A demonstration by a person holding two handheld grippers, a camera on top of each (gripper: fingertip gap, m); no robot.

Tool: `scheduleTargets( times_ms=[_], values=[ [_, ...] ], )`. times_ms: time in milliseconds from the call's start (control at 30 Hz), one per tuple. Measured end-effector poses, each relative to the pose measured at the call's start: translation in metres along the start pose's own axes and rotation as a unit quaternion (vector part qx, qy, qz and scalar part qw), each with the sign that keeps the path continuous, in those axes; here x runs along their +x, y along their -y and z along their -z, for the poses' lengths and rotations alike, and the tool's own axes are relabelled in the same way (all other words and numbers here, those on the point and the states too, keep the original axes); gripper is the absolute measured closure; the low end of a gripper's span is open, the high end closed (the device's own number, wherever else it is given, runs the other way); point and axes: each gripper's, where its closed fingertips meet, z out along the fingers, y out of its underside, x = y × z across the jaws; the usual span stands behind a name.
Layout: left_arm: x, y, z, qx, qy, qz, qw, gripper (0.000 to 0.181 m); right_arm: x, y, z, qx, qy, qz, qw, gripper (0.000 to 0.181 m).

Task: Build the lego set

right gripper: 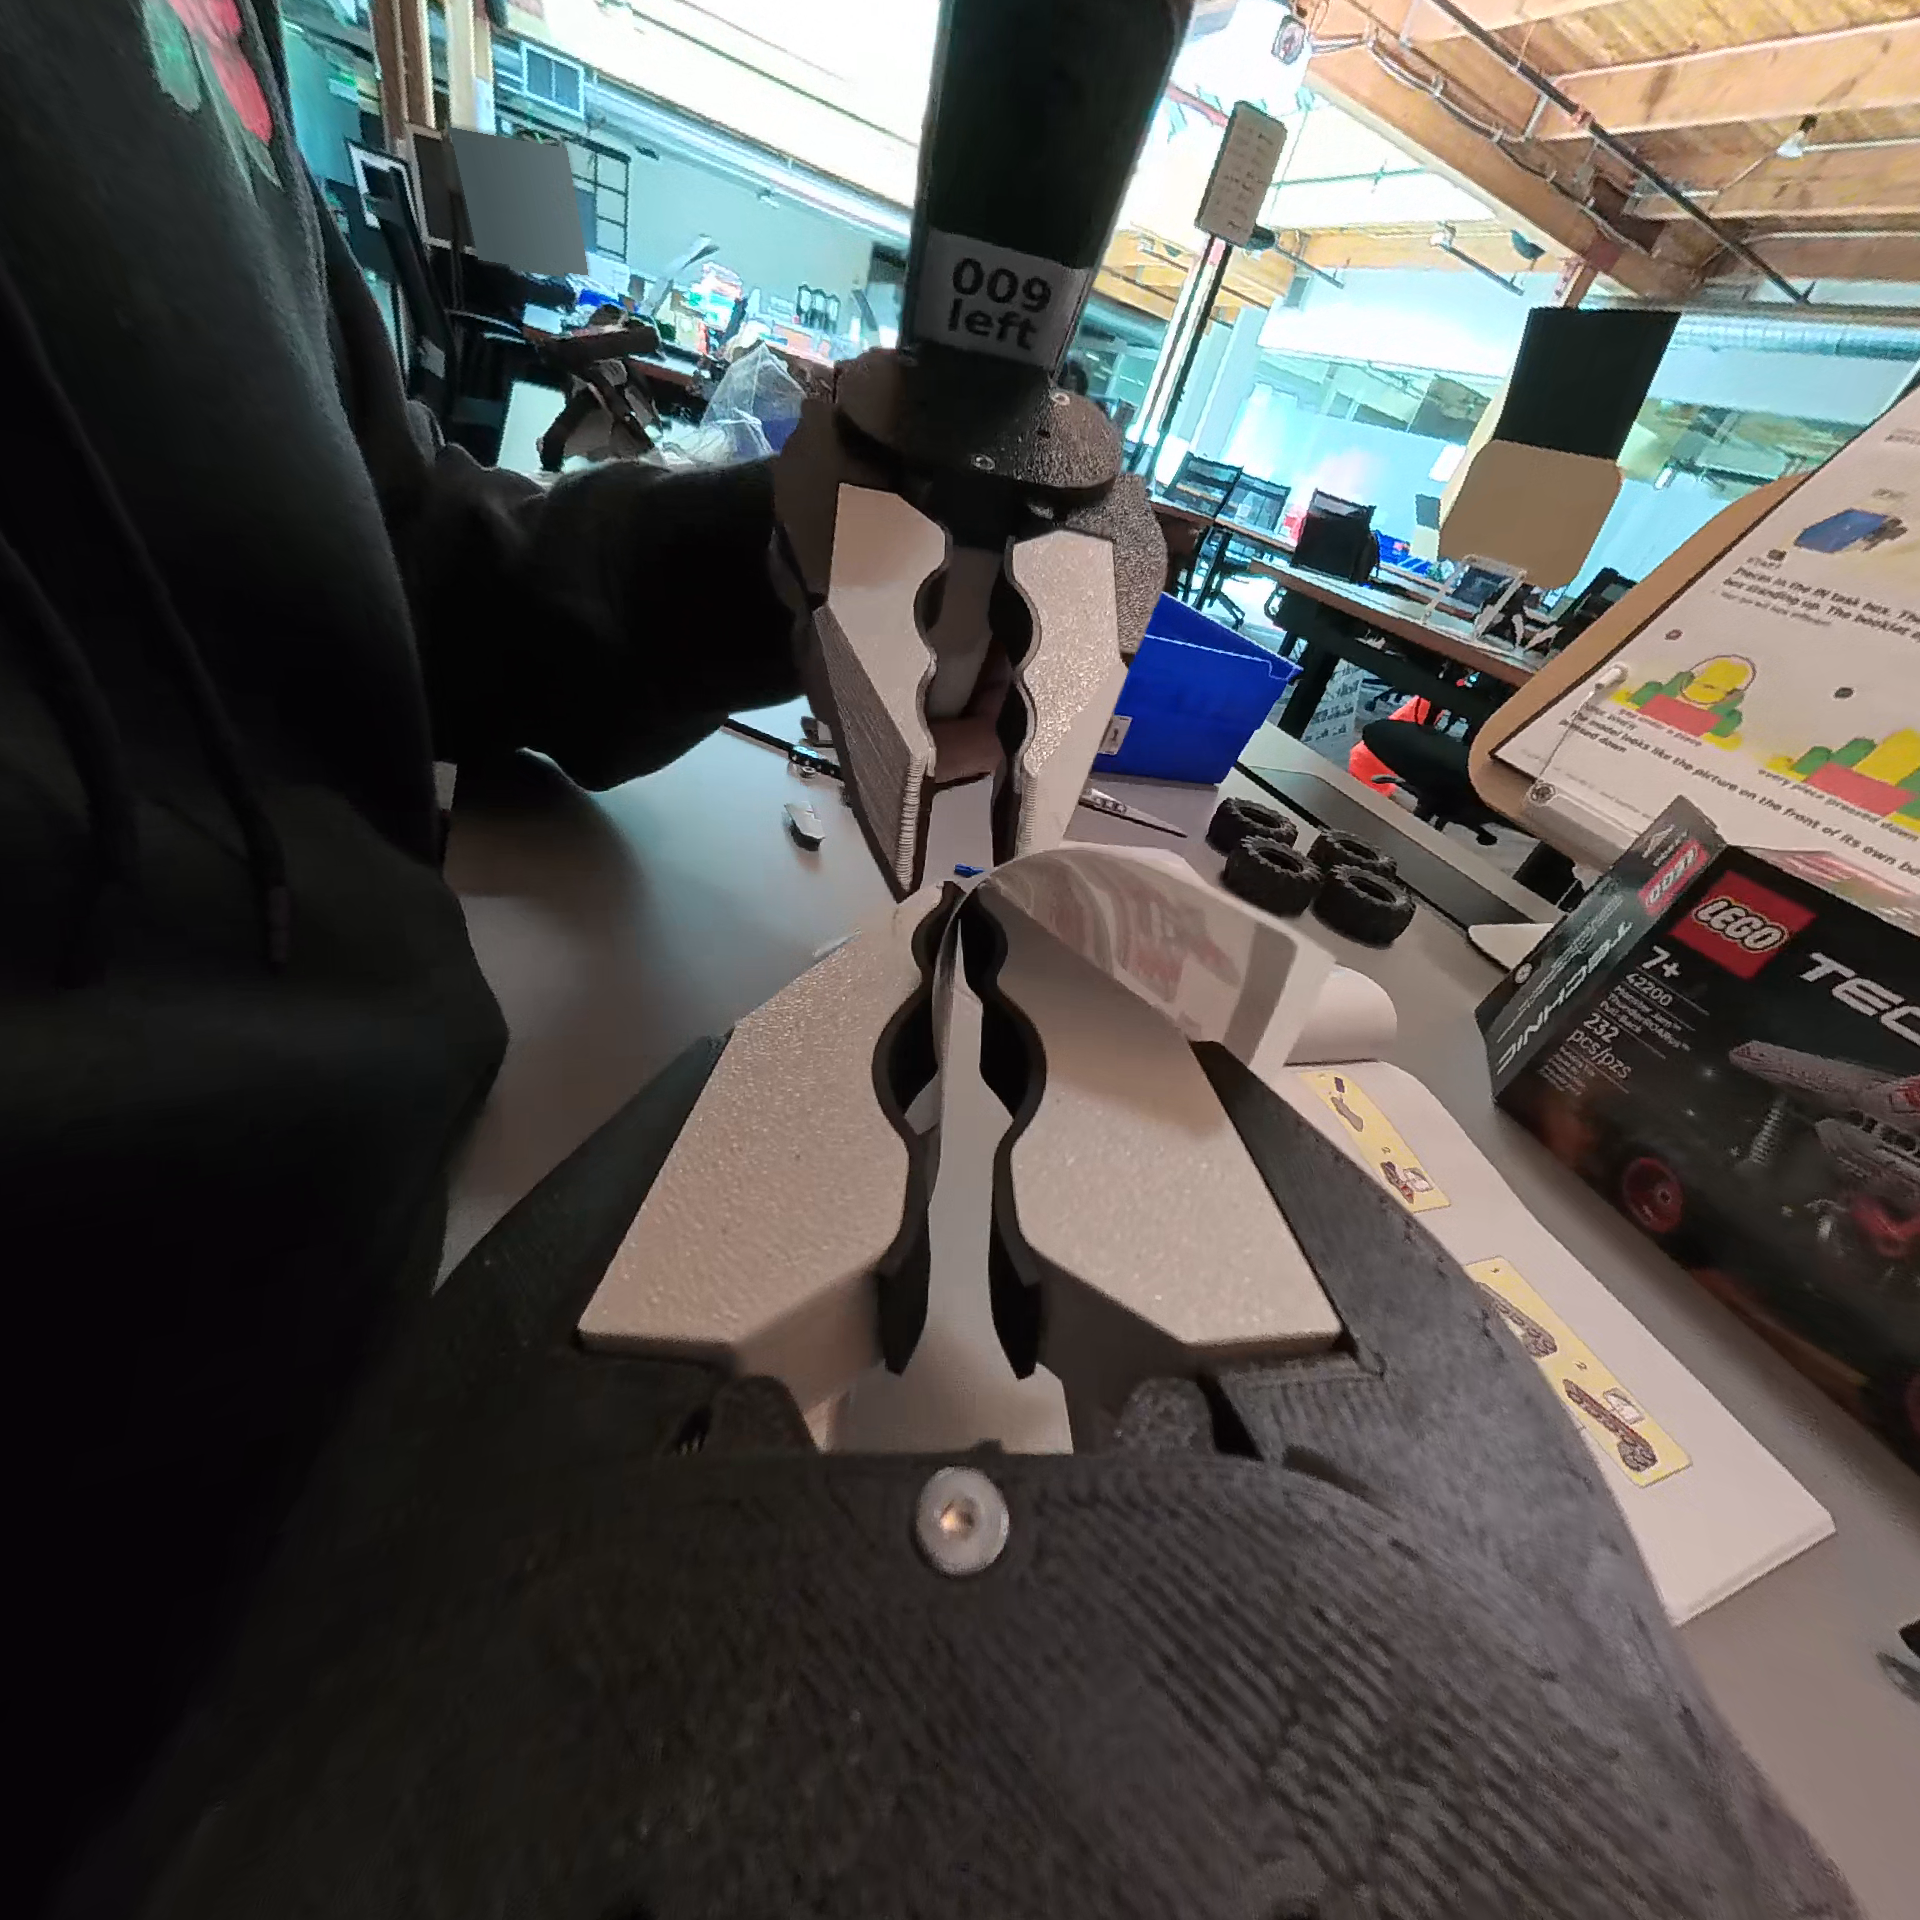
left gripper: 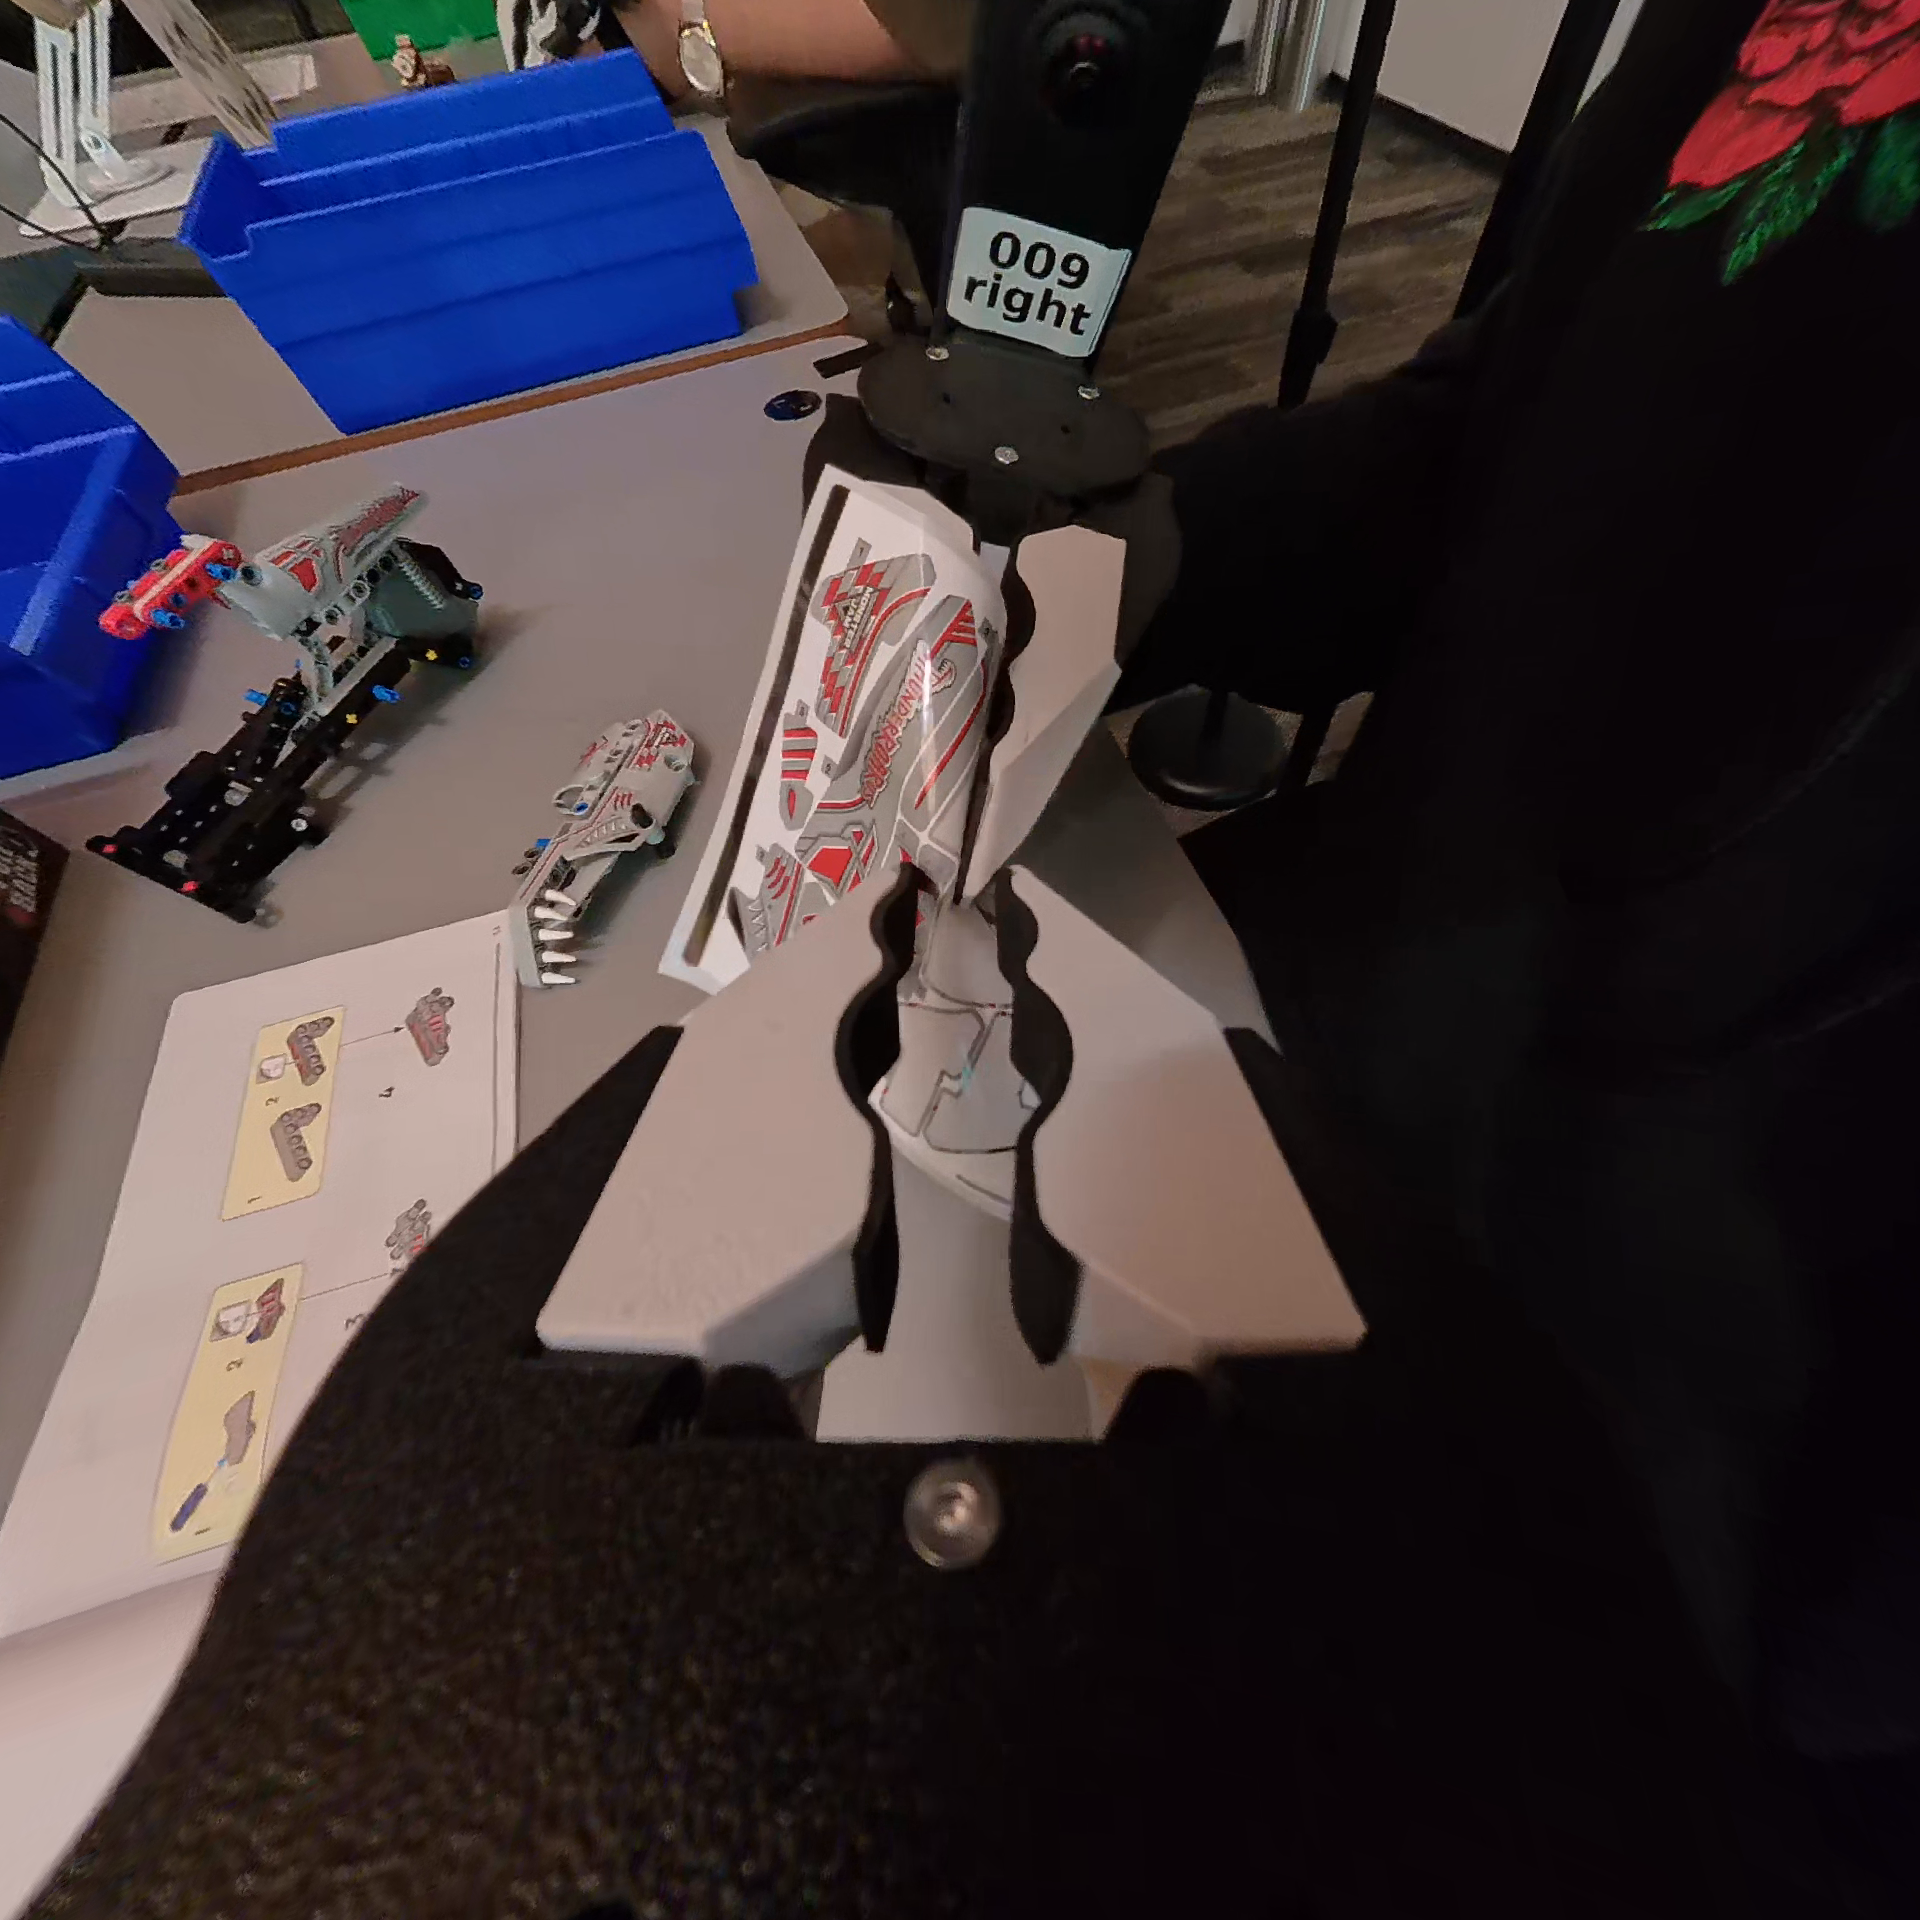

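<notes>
- Left gripper (left gripper: 951, 894), near in the left wrist view: tips nearly closed, pinching the lower edge of the sticker sheet (left gripper: 873, 727).
- Sticker sheet: white backing with red and grey decals, held in the air above the grey table (left gripper: 623, 540) and bowed between the two tools.
- Right gripper (left gripper: 1003, 623), farther off in the same view: it comes in from above and grips the sheet's far edge, tips pressed together on it. A white label sits on its black stem.
- Right wrist view confirms this: the right gripper (right gripper: 961, 914) clamps the sheet's edge, and the sheet (right gripper: 1143, 935) curls over its right finger.
- In that view the left gripper (right gripper: 961, 821) points down from above, its tips almost meeting the right gripper's tips. Whether it touches the sheet here, I cannot tell.
- On the table, left wrist view: a partly built black chassis with grey and red panels (left gripper: 301, 665) lies beside a blue bin (left gripper: 62, 582).
- A grey jaw piece with white teeth (left gripper: 603, 831) lies apart from the chassis, just left of the held sheet.
- An open instruction booklet (left gripper: 312, 1195) lies flat below the jaw piece, partly under the left gripper's body.
- More blue bins (left gripper: 468, 229) stand at the table's far side.
- Right wrist view: four black tyres (right gripper: 1314, 873) are grouped on the table, with the set's box (right gripper: 1714, 1039) nearer on the right.
- A person's dark sleeve (right gripper: 623, 603) holds the left tool.
</notes>
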Motion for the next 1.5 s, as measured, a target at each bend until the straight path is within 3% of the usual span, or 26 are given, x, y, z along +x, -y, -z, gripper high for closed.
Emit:
scheduleTargets(
  times_ms=[367, 700, 900, 1167, 1333, 1500],
  values=[
    [-0.012, -0.001, 0.008, -0.024, 0.069, -0.057, 0.996, 0.171, 0.012, -0.003, -0.002, 0.000, -0.019, -0.108, 0.994, 0.181],
    [-0.013, -0.007, 0.005, -0.043, 0.076, -0.065, 0.994, 0.173, 0.011, -0.007, -0.005, -0.009, -0.017, -0.126, 0.992, 0.181],
    [-0.008, -0.006, 0.004, -0.023, 0.042, -0.036, 0.998, 0.172, 0.006, -0.006, -0.004, -0.007, -0.003, -0.101, 0.995, 0.181],
    [0.011, 0.002, 0.002, 0.031, -0.065, 0.048, 0.996, 0.176, 0.002, -0.007, -0.003, -0.017, 0.007, -0.046, 0.999, 0.181],
    [-0.011, 0.007, 0.014, 0.032, 0.009, 0.031, 0.999, 0.172, 0.009, -0.008, -0.002, -0.010, -0.009, -0.080, 0.997, 0.181],
    [-0.017, -0.001, 0.011, -0.009, 0.062, 0.000, 0.998, 0.166, 0.017, -0.002, -0.002, 0.020, -0.022, -0.121, 0.992, 0.181]
  ],
)
